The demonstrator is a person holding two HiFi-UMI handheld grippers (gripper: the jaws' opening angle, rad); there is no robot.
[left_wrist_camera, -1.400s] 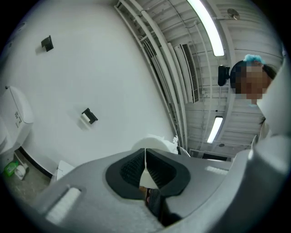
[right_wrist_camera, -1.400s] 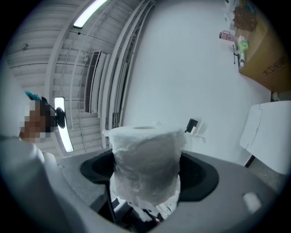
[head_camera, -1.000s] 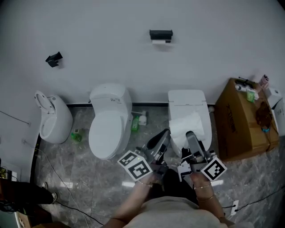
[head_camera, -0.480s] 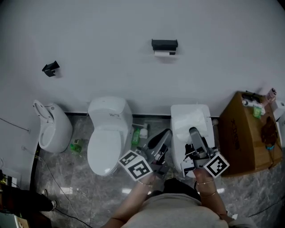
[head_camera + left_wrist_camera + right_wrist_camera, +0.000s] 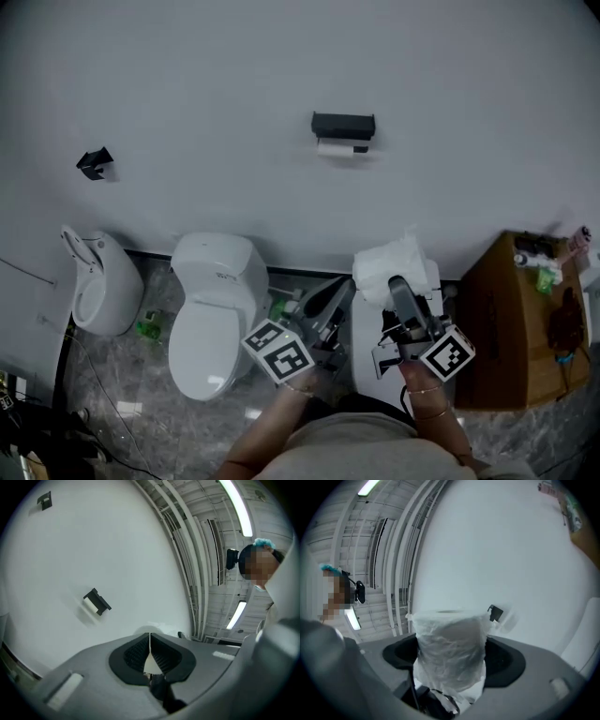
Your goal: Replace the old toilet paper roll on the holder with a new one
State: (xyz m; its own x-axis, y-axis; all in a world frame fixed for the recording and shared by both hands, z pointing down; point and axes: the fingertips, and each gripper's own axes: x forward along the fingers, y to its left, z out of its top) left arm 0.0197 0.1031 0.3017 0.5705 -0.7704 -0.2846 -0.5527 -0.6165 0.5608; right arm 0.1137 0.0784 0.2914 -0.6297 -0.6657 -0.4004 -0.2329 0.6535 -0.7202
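Between the jaws of the right hand-held gripper (image 5: 451, 659) stands the new toilet paper roll (image 5: 449, 644), upright and sealed in thin, crinkled plastic wrap, with the pads pressing on its two sides. It looks light and soft, so a hard squeeze would likely dent it, and the film is probably slippery. A moderate hold across the round flanks, as now, seems the sound one, since it leaves the core ends free for the holder. The wrap will probably have to come off first. The left hand-held gripper (image 5: 149, 649) has its jaws together with nothing in them. Ahead on the white wall (image 5: 187, 112) hangs the black holder (image 5: 343, 124). The old roll (image 5: 337, 147), which looks thin, sits just beneath it, well apart from both grippers. Lower down stand a toilet (image 5: 208, 314), a urinal (image 5: 94, 291) and a cardboard box (image 5: 516, 319).
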